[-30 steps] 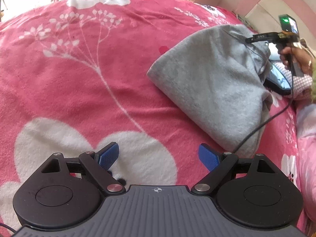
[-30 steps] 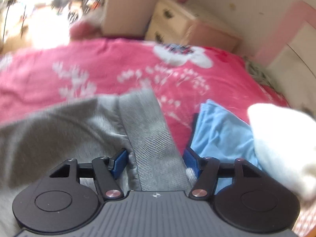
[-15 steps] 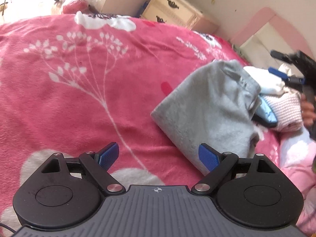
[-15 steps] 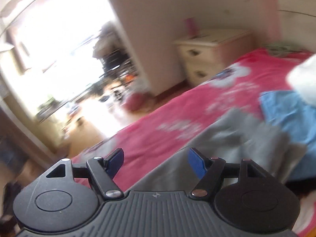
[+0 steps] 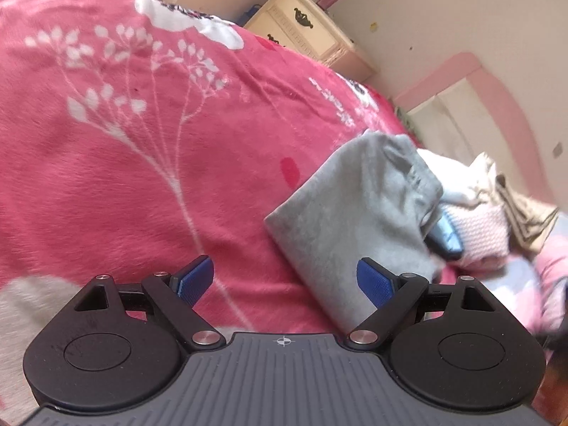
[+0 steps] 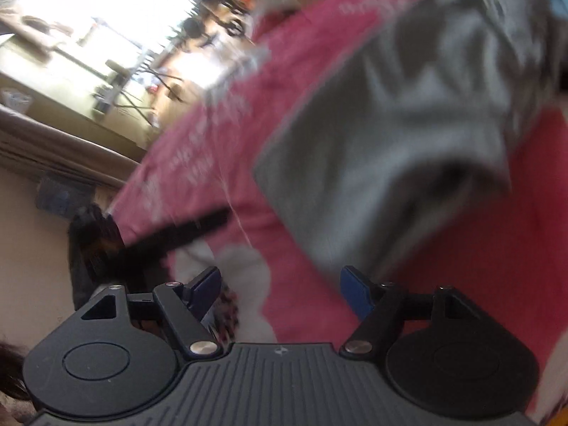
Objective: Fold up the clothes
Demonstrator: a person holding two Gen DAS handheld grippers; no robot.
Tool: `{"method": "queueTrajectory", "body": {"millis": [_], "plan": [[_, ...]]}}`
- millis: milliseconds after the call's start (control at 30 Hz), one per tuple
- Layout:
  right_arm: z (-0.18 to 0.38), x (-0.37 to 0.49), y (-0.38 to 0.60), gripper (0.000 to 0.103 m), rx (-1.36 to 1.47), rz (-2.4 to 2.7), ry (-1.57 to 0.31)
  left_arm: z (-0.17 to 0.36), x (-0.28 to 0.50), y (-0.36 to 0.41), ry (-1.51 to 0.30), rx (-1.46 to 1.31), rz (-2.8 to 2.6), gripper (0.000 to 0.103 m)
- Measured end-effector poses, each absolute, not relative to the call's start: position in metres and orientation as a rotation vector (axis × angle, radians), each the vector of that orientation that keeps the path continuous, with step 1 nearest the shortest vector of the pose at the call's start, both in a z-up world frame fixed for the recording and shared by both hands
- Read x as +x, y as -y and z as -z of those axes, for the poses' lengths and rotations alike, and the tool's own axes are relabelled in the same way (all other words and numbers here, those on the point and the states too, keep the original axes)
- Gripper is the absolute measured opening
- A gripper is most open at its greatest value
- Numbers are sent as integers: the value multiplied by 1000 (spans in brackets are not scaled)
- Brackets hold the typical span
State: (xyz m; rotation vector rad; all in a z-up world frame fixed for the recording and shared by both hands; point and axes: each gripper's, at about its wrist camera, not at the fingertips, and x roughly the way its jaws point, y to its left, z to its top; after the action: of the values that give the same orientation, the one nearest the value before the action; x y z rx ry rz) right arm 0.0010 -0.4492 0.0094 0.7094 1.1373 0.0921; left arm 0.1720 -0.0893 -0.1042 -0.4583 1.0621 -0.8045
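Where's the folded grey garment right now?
In the left wrist view the grey garment lies folded on the pink blanket, right of centre, its far end against the pile of other clothes near the headboard.

left hand-held gripper (image 5: 285, 278): jaws apart, empty | right hand-held gripper (image 6: 280, 289): same

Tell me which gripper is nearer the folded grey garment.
Hard to call. The left gripper and right gripper both hang open with the grey garment just beyond their right fingertips, touching neither.

right view: motion-blurred | grey garment (image 6: 408, 113) edges smeared | dark object (image 6: 177, 234) unidentifiable
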Motion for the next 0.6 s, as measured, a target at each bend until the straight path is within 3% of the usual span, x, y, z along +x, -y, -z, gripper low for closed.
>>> {"method": "queueTrajectory", "body": {"millis": [133,433,600], "plan": [[33,-30,451,77,856,30,-1150,118,174,93,-1093,-507,824,89],[84,-35,464,76,1084,129,-953,124,168,107,-1040,-499,878,90],[105,-20,464,77,1141,129,-880,128,170,125,-984,-454,875,77]]}}
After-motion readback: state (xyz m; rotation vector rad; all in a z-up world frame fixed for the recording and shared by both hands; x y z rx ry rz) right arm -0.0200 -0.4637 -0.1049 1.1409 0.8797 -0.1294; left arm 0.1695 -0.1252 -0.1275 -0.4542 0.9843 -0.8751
